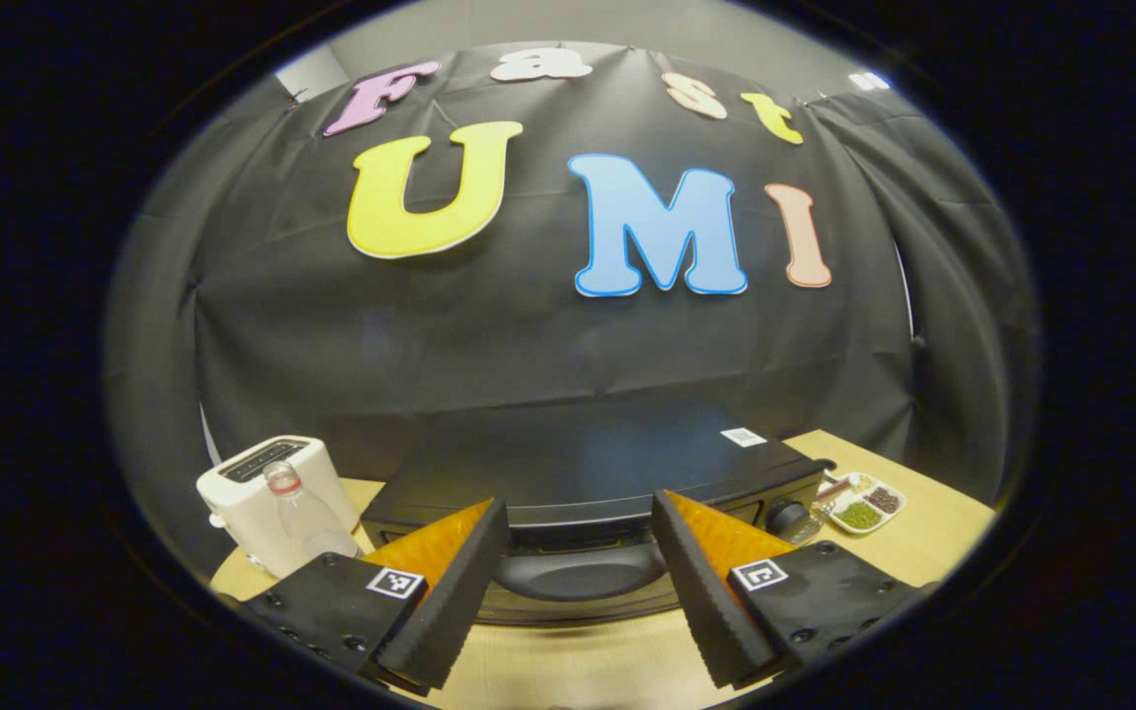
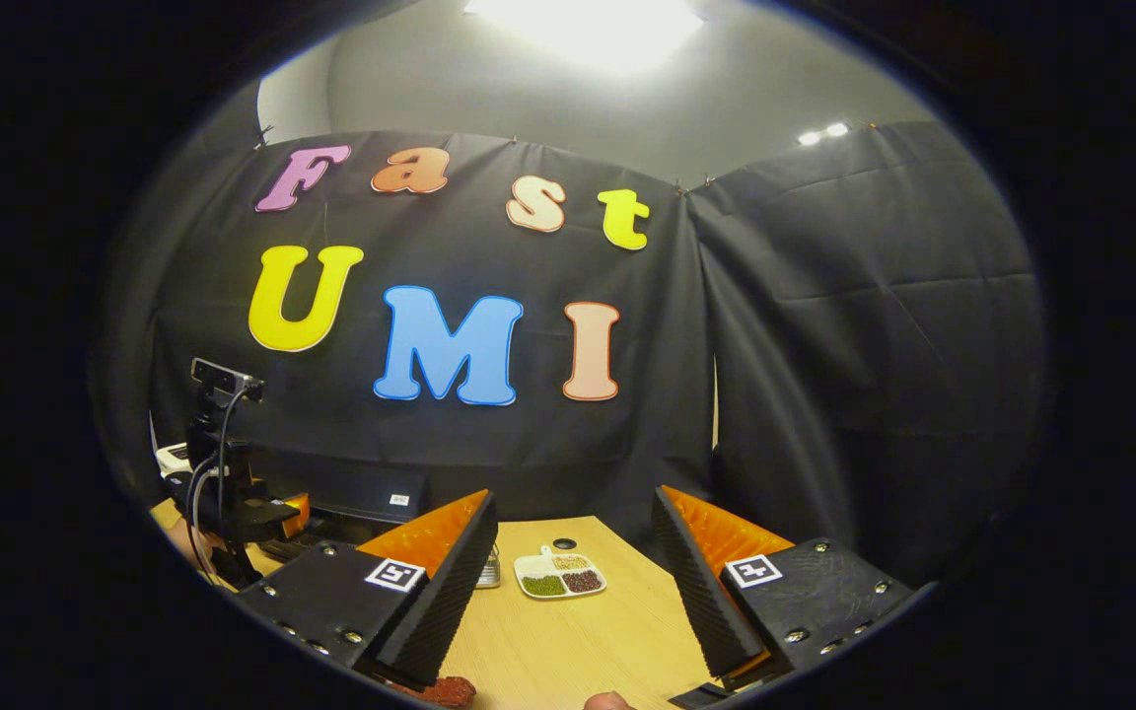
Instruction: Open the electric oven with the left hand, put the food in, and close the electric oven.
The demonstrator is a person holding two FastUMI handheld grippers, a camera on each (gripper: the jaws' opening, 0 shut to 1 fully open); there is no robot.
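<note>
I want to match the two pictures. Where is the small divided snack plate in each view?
Left gripper view: the divided snack plate lies at the right, on the wooden table, just right of the electric oven.
Right gripper view: it lies near the bottom centre, between the right gripper fingers, farther off.
Shared landmark: the electric oven.

Left gripper (image 1: 578, 577) jaws spread wide, facing closed electric oven (image 1: 593, 473) on desk (image 1: 923, 537), door handle (image 1: 578, 572) between them, untouched. White toaster (image 1: 267, 488) and clear bottle (image 1: 304, 513) left of oven; divided dish (image 1: 864, 503) on right.
</note>
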